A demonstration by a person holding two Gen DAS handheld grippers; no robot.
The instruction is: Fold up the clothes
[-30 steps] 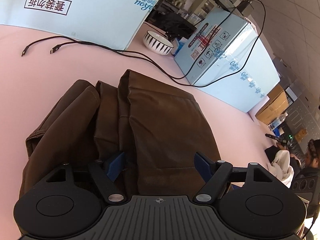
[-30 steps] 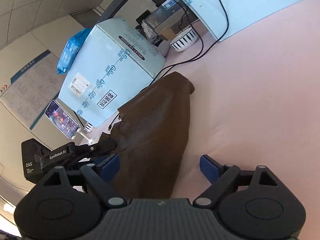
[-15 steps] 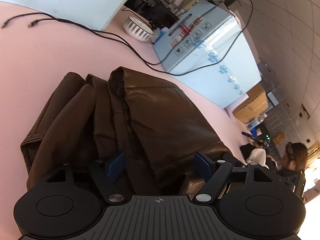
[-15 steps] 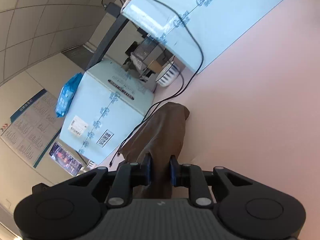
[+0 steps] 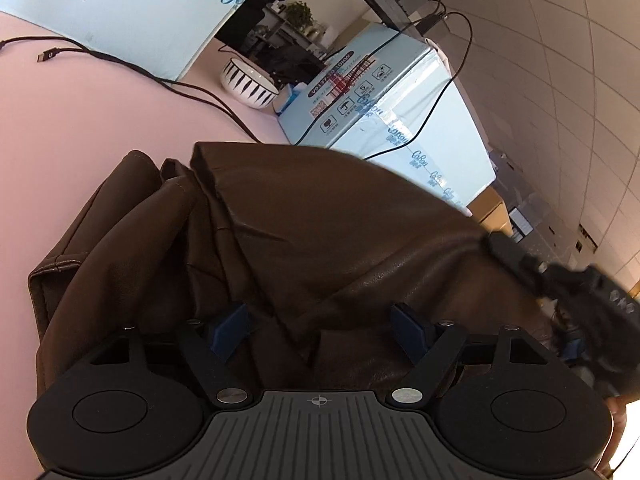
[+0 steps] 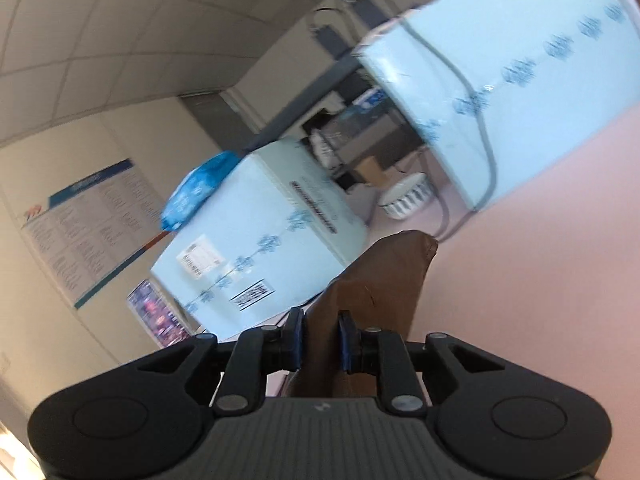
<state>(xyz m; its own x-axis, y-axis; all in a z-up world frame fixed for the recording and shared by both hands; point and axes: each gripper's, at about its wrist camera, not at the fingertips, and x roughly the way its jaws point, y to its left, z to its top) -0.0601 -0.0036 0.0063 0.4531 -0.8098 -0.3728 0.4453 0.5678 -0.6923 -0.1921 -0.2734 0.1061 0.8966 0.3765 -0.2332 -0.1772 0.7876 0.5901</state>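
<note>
The brown leather-like garment (image 5: 320, 240) lies bunched on the pink table (image 5: 100, 120), its folds running away from the left wrist camera toward a pale blue carton (image 5: 400, 128) at the table's far side. The left gripper (image 5: 320, 328) hangs low over the near edge of the garment with its jaws spread wide — the blue pads (image 5: 230, 326) stand apart on either side of a ridge of the fabric and do not press on it.

At the right of that same view the right gripper (image 5: 568, 276) shows as a blurred dark shape, with a flap of the garment drawn up taut from the heap toward it. In the right wrist view the right gripper (image 6: 320, 340) has its jaws nearly together, pinching a fold of the brown garment (image 6: 384, 280) between the blue pads (image 6: 294, 340); the fabric stretches from the pads down and away to the table (image 6: 540, 280).

Beyond the garment stand a white bowl with dark stripes (image 5: 250, 82) and a second pale blue carton (image 5: 132, 12), and black cables (image 5: 120, 62) trail across the pink surface – one draped over the nearer carton
</note>
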